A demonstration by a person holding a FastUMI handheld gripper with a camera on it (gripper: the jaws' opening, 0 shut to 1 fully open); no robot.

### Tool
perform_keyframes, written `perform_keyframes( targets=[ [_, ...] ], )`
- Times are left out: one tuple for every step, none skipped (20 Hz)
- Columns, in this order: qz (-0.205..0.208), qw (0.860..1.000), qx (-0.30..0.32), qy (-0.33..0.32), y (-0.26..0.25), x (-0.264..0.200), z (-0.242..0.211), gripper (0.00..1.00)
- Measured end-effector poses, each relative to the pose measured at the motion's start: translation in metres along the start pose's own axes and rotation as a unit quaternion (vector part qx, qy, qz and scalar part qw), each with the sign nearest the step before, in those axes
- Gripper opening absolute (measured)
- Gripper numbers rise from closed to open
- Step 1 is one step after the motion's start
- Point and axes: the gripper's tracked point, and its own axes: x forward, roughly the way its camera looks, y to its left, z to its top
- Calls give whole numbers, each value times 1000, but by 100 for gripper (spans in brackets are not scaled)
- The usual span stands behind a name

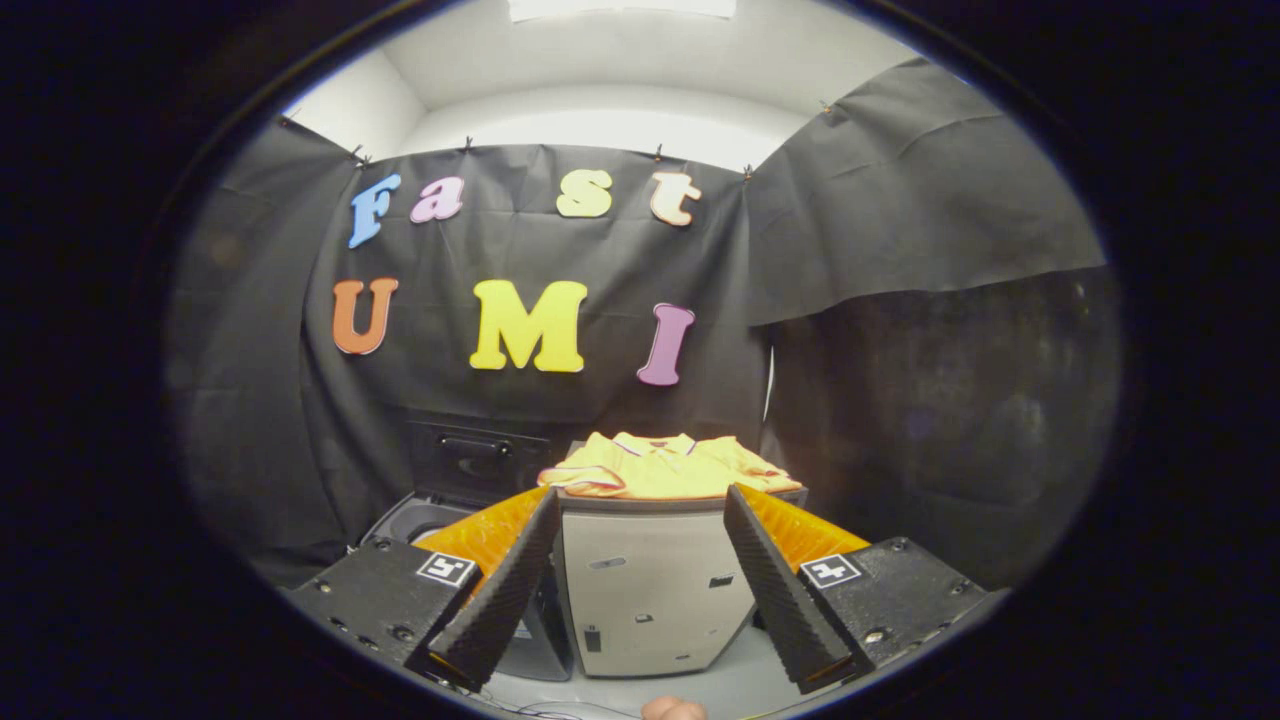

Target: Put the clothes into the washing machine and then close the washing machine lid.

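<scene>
Gripper view: gripper (640,590) wide open, nothing held; fingers (505,585) spread apart with a pale cabinet (650,590) showing in the gap between them, well beyond the tips; yellow shirt (665,467) lies folded flat on the cabinet's top, beyond the fingers and clear of both, collar toward the back wall; washer (420,518) sits low on the cabinet's left side, dark, its round opening partly hidden behind the left finger; lid (478,462) stands raised behind the opening, against the black cloth wall (880,220); can't tell if anything is inside the drum; a bit of a hand (673,709) shows just below the fingers, over the pale floor (740,685).
</scene>
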Motion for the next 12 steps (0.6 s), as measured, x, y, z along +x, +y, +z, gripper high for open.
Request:
perform_keyframes(
  targets=[
    [-2, 1000, 0, 3, -3, 9, 2, 100],
    [-5, 1000, -2, 6, -7, 18, 4, 100],
    [-8, 1000, -5, 8, -10, 29, 8, 100],
    [-11, 1000, -8, 12, -14, 41, 10, 100],
    [-12, 1000, -12, 19, -18, 56, 13, 100],
    [-10, 1000, -12, 22, -22, 70, 16, 100],
    [-8, 1000, -11, 23, -25, 85, 20, 100],
    [-6, 1000, -10, 24, -28, 101, 22, 100],
    [-3, 1000, -10, 29, -31, 118, 23, 100],
    [2, 999, -7, 39, -33, 136, 20, 100],
    [7, 999, 2, 52, -34, 153, 16, 100],
    [10, 998, 14, 66, -36, 170, 12, 100]
  ],
)
